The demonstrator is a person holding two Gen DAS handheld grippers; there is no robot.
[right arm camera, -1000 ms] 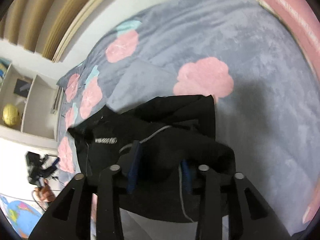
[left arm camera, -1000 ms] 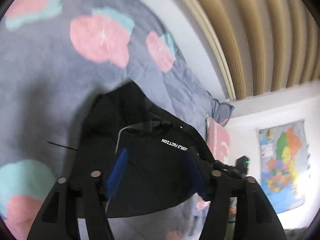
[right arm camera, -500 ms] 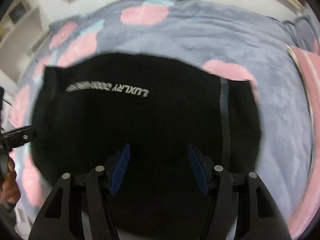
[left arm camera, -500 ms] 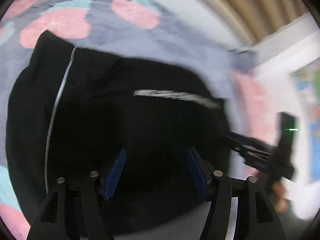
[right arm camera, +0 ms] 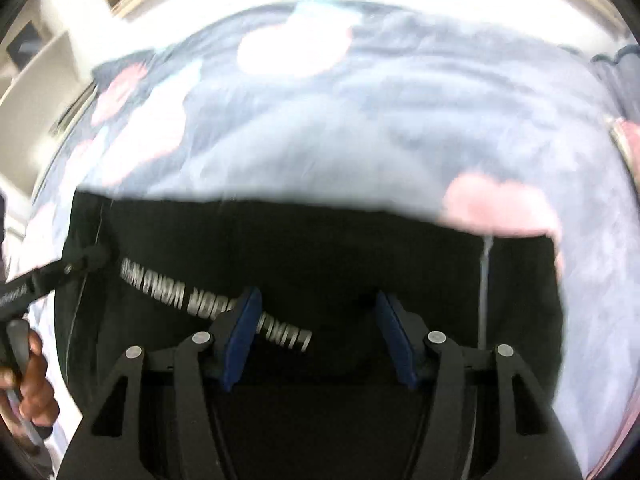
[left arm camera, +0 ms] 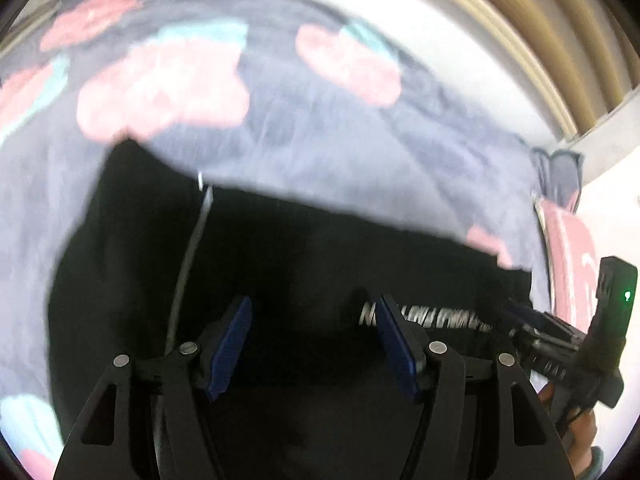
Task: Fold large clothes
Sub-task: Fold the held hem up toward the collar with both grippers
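A black garment with white lettering and a thin pale stripe point(left arm camera: 304, 248) lies spread flat on a grey bedspread with pink flowers point(left arm camera: 320, 128). My left gripper point(left arm camera: 312, 320) hovers over its near part, jaws wide apart with nothing between the blue pads. In the right wrist view the same garment point(right arm camera: 320, 252) fills the lower half, and my right gripper point(right arm camera: 316, 312) is open above it, empty. The left gripper's tip point(right arm camera: 92, 256) shows at the garment's left edge. The right gripper's body point(left arm camera: 568, 344) shows at the right in the left wrist view.
The bedspread point(right arm camera: 360, 120) extends beyond the garment on all far sides. A pink pillow point(left arm camera: 568, 248) lies at the right. A white wall and beige slatted panel point(left arm camera: 560, 32) stand behind the bed. White shelves point(right arm camera: 36, 92) stand at the left.
One second ago both grippers held the bunched garment. They let go, and it now lies spread flat. Both grippers have drawn back toward its near edge.
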